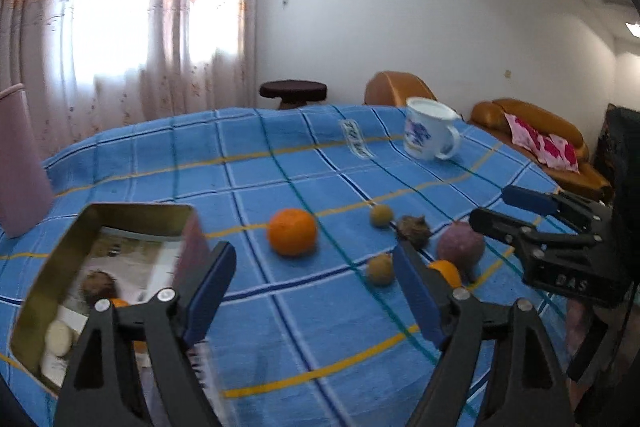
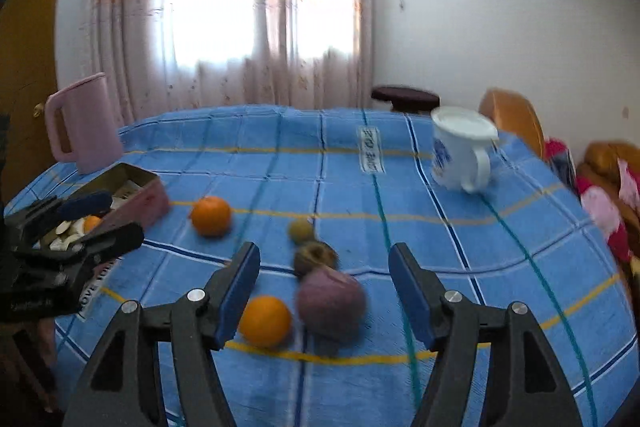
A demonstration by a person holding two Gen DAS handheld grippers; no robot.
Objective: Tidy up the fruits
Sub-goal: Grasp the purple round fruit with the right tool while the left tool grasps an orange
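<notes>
On the blue plaid cloth lie an orange (image 1: 292,231), two small brownish fruits (image 1: 381,215) (image 1: 380,269), a spiky brown fruit (image 1: 414,227), a purple fruit (image 1: 460,247) and a second orange (image 2: 265,321). An open metal tin (image 1: 100,223) at the left holds an orange piece, a brown fruit and pale pieces. My left gripper (image 1: 314,251) hangs open beside the tin with nothing between its pads. Over the second orange and the purple fruit (image 2: 331,303) my right gripper (image 2: 324,249) is open too, clear of both.
A white mug (image 2: 460,155) with a blue print stands at the back right of the table. A pink pitcher (image 2: 86,123) is at the back left, behind the tin (image 2: 140,199). Orange sofas and a dark stool lie beyond the table's far edge.
</notes>
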